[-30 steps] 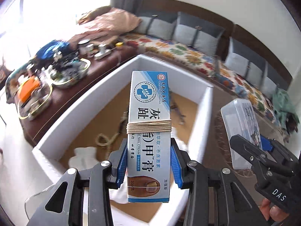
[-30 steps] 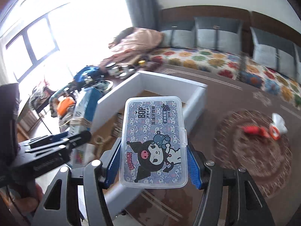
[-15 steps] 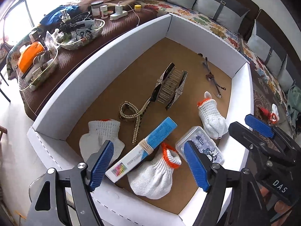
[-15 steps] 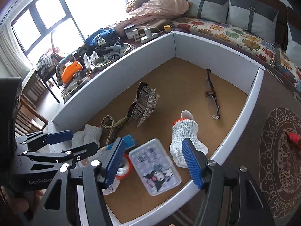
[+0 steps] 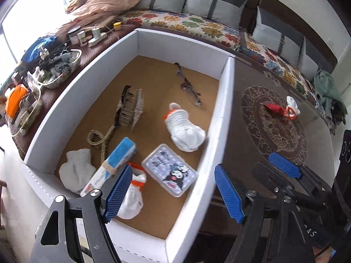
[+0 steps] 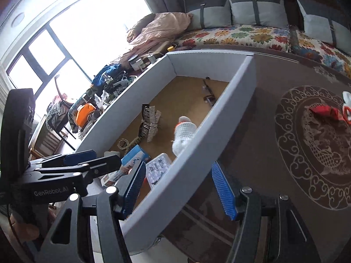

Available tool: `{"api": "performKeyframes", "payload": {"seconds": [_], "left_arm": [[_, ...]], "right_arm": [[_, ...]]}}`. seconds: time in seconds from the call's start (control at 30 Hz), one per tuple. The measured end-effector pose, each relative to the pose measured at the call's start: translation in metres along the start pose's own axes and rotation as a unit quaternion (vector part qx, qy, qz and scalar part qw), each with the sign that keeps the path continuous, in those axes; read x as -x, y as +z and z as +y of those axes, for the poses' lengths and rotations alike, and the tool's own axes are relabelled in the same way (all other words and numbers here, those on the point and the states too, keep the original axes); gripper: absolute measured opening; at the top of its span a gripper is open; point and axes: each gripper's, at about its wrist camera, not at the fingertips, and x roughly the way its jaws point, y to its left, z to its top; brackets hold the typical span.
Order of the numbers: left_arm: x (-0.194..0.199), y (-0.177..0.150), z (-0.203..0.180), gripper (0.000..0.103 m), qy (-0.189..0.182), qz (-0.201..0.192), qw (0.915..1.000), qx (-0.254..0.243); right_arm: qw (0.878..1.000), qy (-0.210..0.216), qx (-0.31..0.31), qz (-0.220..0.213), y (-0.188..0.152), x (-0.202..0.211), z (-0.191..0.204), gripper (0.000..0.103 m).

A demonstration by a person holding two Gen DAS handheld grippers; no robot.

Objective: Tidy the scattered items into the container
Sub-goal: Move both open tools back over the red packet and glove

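This is a home living room. A long sofa (image 5: 197,24) with a floral cover and grey cushions (image 5: 216,5) runs along the far wall, with a pink blanket (image 5: 103,2) bunched at its end. A dark table (image 6: 274,144) with a round carved pattern stands before it. A big window (image 6: 72,35), a chair (image 6: 59,107) and trays (image 5: 59,70) of household clutter fill the side.
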Motion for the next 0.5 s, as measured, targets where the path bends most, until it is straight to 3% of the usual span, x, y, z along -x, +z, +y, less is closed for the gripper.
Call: {"api": "performKeyframes", "payload": {"seconds": [0.27, 0.5], "left_arm": [[0.020, -0.022, -0.109, 0.076, -0.022, -0.013, 0.9945, -0.101], [0.028, -0.050, -0.178, 0.076, -0.021, -0.017, 0.9839, -0.177]], "right_arm": [[0.994, -0.055, -0.088, -0.039, -0.044, 0.073, -0.093, 0.064], [0.983, -0.091, -0.158, -0.033, -0.103, 0.105, -0.158, 0.064]]}}
